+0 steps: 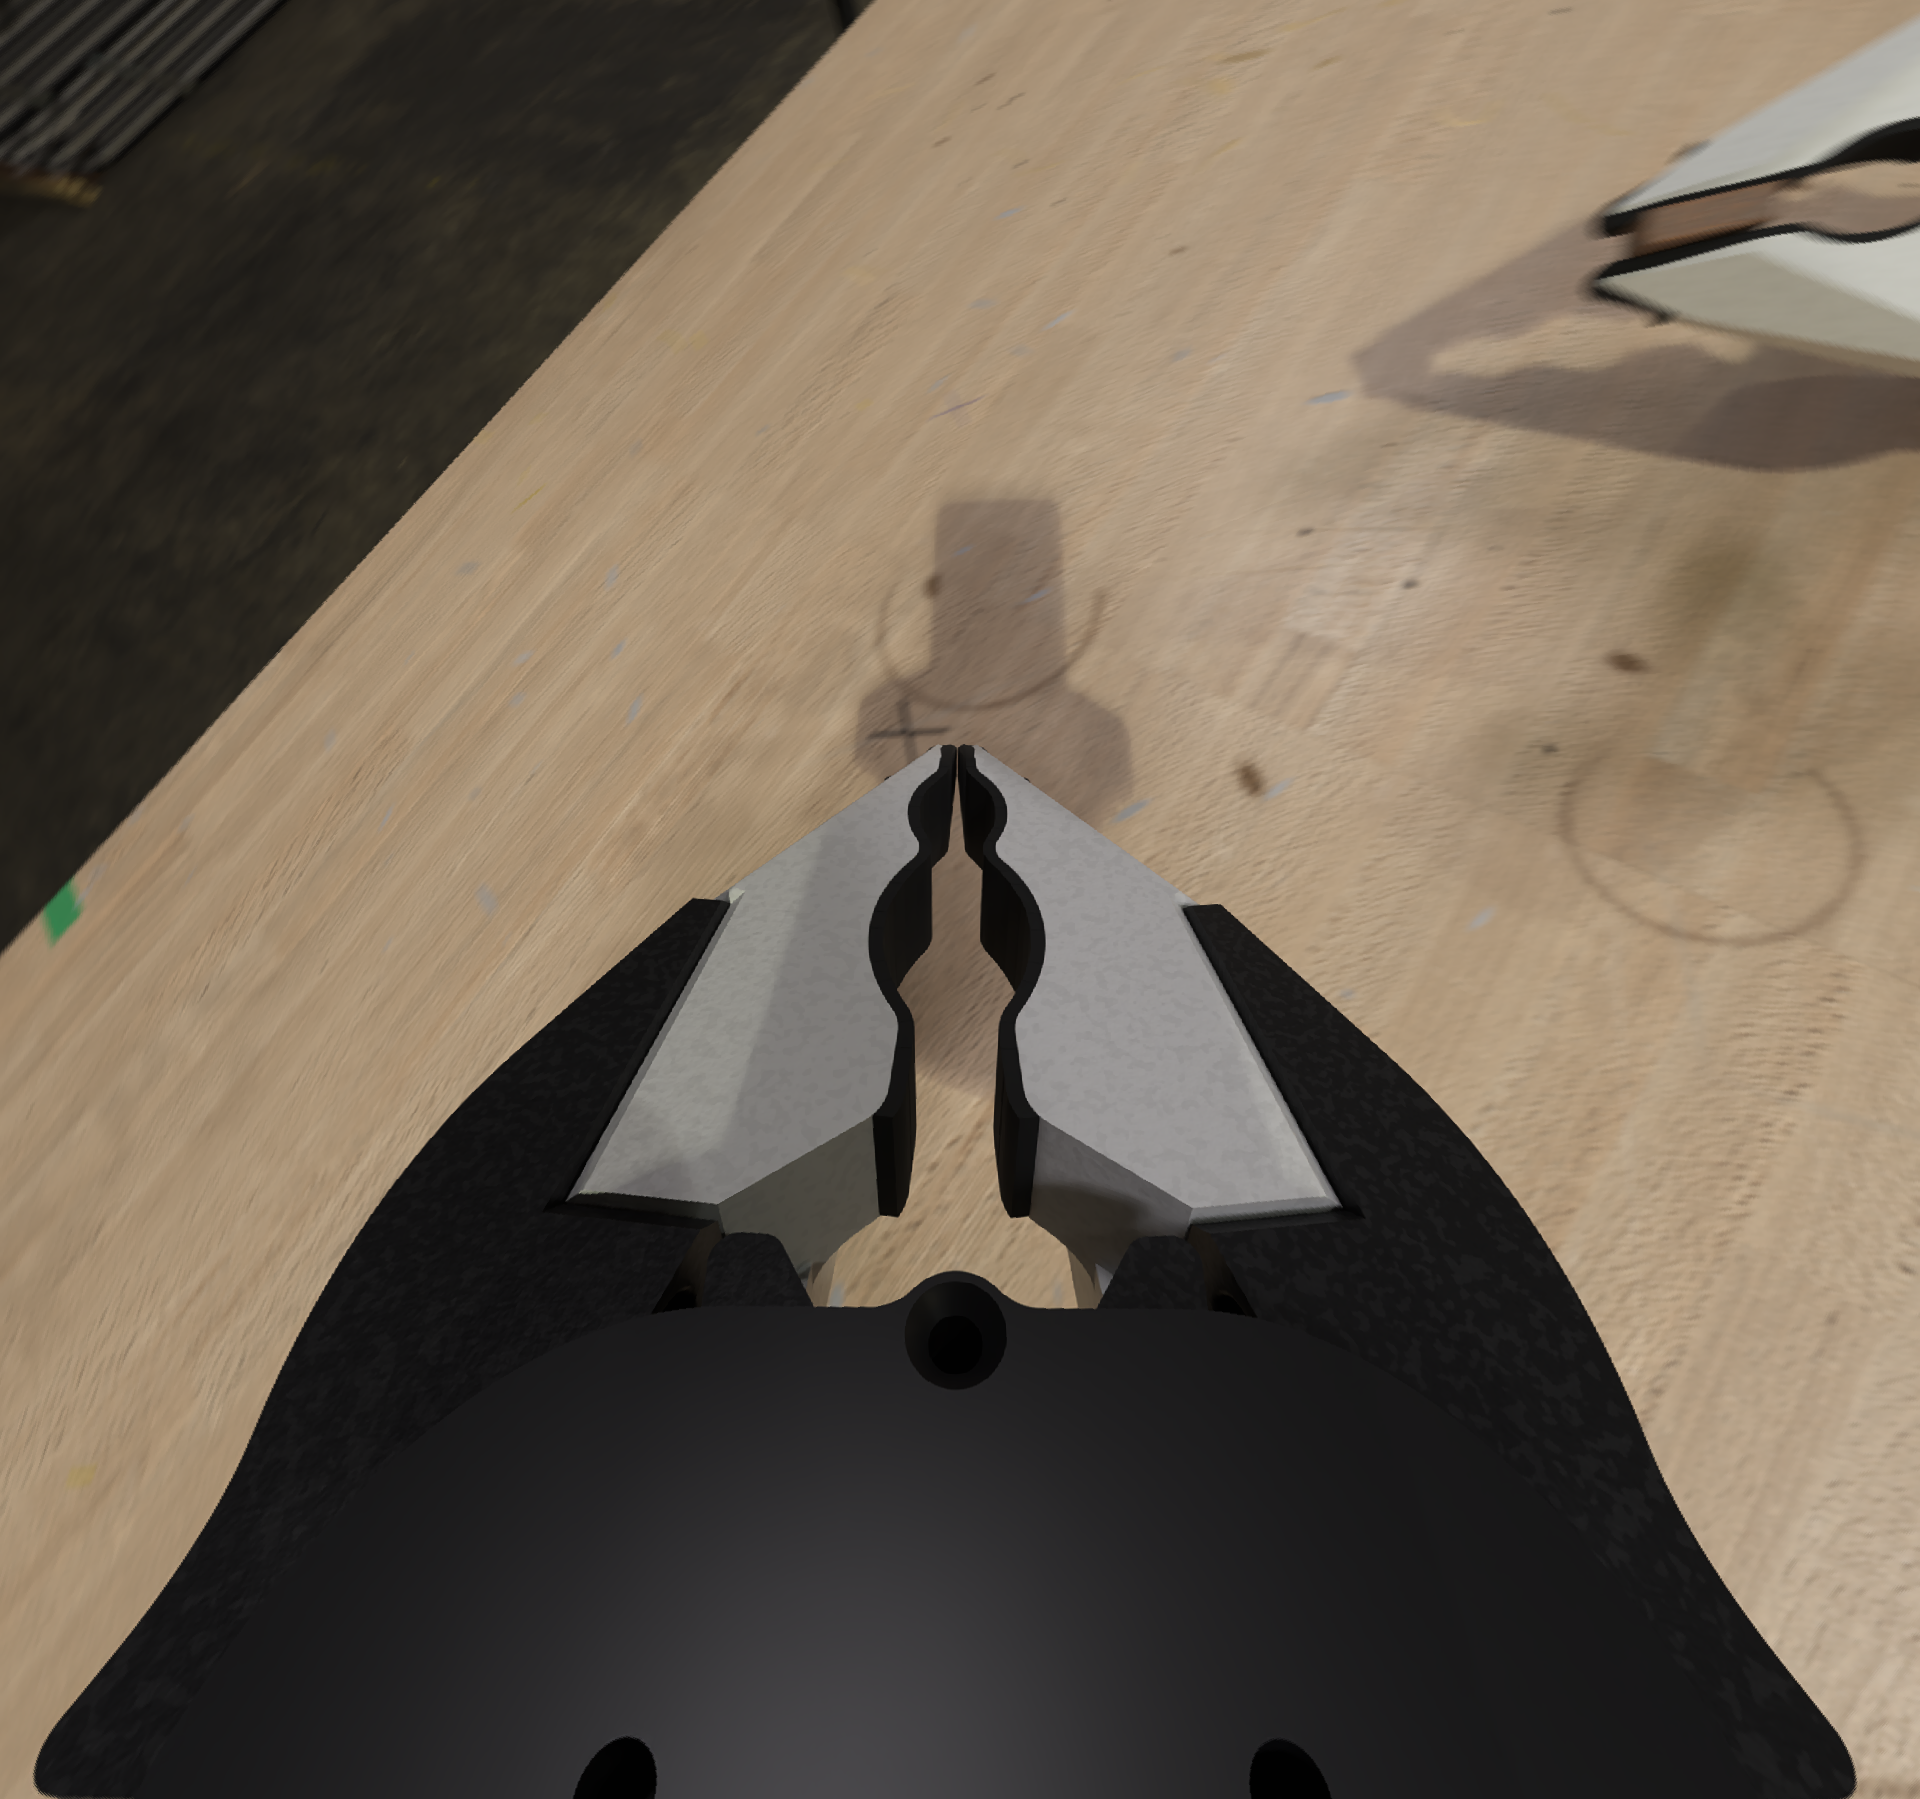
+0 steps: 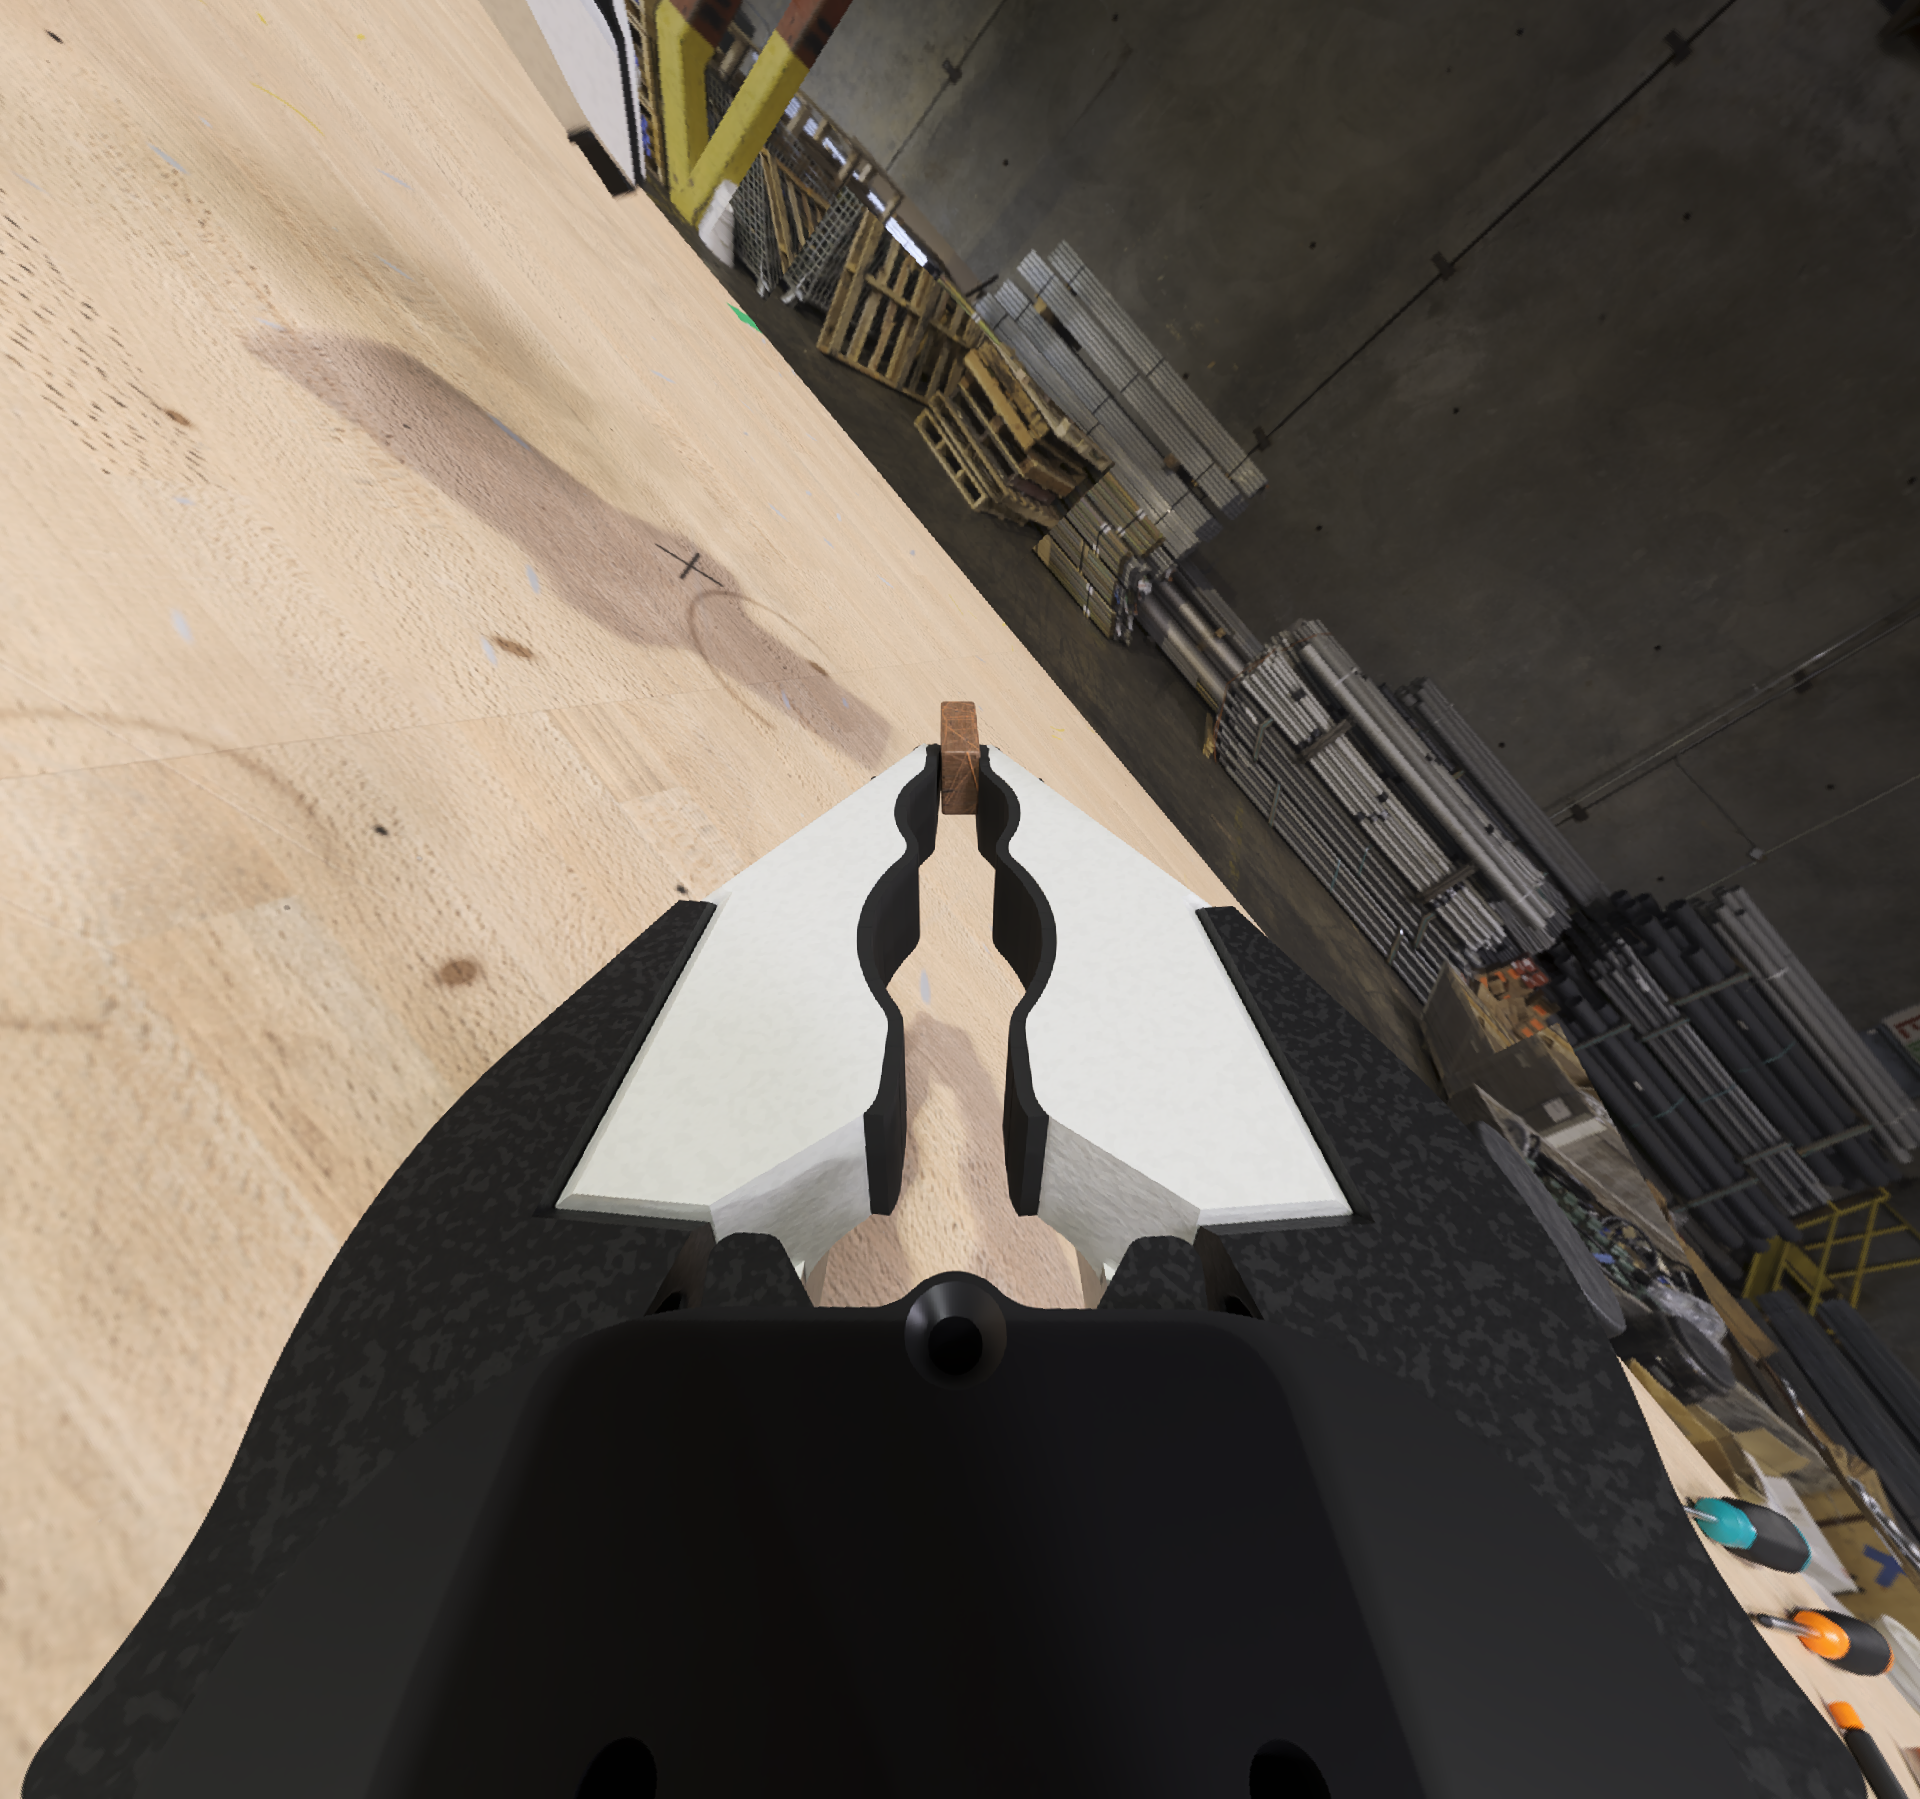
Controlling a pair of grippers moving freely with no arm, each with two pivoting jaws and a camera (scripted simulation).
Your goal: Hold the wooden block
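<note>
Right gripper [image 2: 958,757]: fingertips pinched on the wooden block [image 2: 958,755], which stands out a little past the tips, above the table [image 2: 312,606].
Wooden block: small, reddish-brown, grain visible; held clear of the surface — in the left wrist view it shows as a thin brown strip [image 1: 1714,227] between the other gripper's white fingers at the right edge.
Left gripper [image 1: 955,752]: tips closed together with nothing between them, hovering over the table [image 1: 1247,191]; its shadow falls on the wood just ahead.
Table: pale wood with dark specks, faint ring stains and a small pencilled cross [image 2: 690,564] near one ring.
Writing: none legible on the block or on either gripper; a red-and-white sign [image 2: 1903,1032] at the far right of the right wrist view is too small to make out.
Tools: screwdrivers with a teal handle [image 2: 1756,1533] and an orange handle [image 2: 1839,1640] lie at the table's edge.
Background: wooden pallets [image 2: 914,315], bundled metal pipes [image 2: 1382,783] and a yellow post [image 2: 738,118] — all on a dark floor beyond the table.
</note>
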